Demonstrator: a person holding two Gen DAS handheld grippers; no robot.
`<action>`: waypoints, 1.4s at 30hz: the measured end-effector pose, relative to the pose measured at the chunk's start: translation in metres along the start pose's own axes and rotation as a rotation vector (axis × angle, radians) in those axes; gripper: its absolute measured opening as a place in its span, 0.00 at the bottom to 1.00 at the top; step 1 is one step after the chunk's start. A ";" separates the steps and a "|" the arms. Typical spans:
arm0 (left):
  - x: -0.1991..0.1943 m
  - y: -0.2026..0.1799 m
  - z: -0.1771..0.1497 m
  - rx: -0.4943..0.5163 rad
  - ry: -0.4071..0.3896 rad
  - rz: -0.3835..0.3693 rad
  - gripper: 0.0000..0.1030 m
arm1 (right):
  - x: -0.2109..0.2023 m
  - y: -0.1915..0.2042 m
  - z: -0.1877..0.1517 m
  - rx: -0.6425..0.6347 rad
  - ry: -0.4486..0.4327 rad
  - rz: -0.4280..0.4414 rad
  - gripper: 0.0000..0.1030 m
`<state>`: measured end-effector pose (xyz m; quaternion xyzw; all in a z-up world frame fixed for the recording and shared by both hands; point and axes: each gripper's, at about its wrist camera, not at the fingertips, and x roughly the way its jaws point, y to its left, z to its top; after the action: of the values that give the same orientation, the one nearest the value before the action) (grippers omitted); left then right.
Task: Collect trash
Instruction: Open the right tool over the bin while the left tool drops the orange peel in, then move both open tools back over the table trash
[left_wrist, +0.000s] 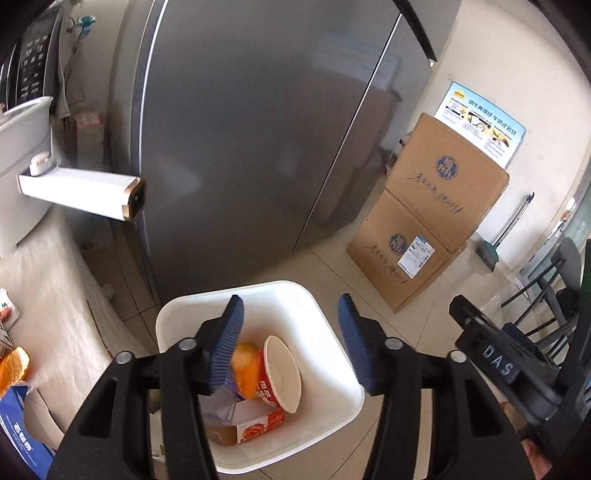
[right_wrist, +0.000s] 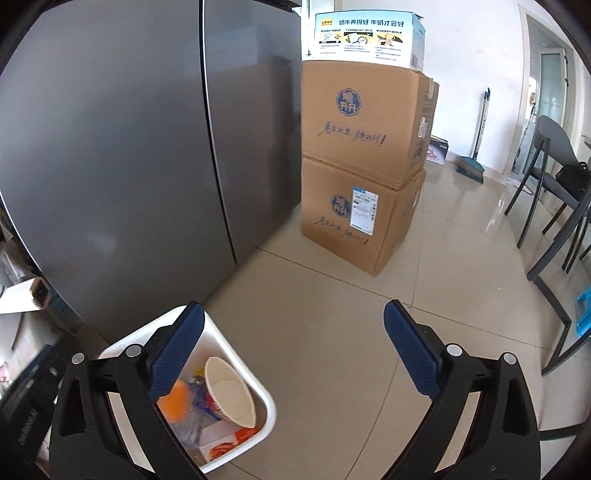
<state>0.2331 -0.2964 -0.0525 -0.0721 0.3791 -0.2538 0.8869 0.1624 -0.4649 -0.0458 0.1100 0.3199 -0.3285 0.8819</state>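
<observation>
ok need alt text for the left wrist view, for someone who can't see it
The open left gripper hangs over a white trash bin on the tiled floor, holding a paper noodle bowl, an orange wrapper and a small carton. Behind stand a grey fridge and two stacked cardboard boxes.

Open-topped white plastic bin (left_wrist: 332, 402) on pale tiled floor (right_wrist: 332, 350); mouth unobstructed from above, lower half taken up by a tilted paper bowl (left_wrist: 282, 373), orange wrapper (left_wrist: 245, 369) and a torn carton (left_wrist: 255, 424). Tall grey fridge (left_wrist: 240, 147) rises just behind the bin, closing that side. Two stacked brown cardboard boxes (right_wrist: 362, 166) stand beside the fridge, apart from the bin. Bare floor to the bin's right runs clear up to dark chair legs (right_wrist: 554, 236). Cloth-covered counter edge (left_wrist: 48, 295) crowds the bin's left.
</observation>
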 end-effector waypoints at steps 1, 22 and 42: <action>-0.001 0.000 0.000 -0.002 -0.003 0.004 0.56 | -0.001 0.000 0.000 -0.003 -0.005 -0.002 0.92; -0.036 0.072 -0.009 -0.093 -0.012 0.172 0.63 | -0.043 0.076 -0.016 -0.153 -0.064 0.094 0.93; -0.108 0.178 -0.019 -0.215 -0.066 0.327 0.63 | -0.095 0.179 -0.040 -0.300 -0.101 0.260 0.93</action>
<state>0.2275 -0.0877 -0.0541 -0.1124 0.3813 -0.0618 0.9155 0.2034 -0.2642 -0.0190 0.0012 0.3036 -0.1659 0.9382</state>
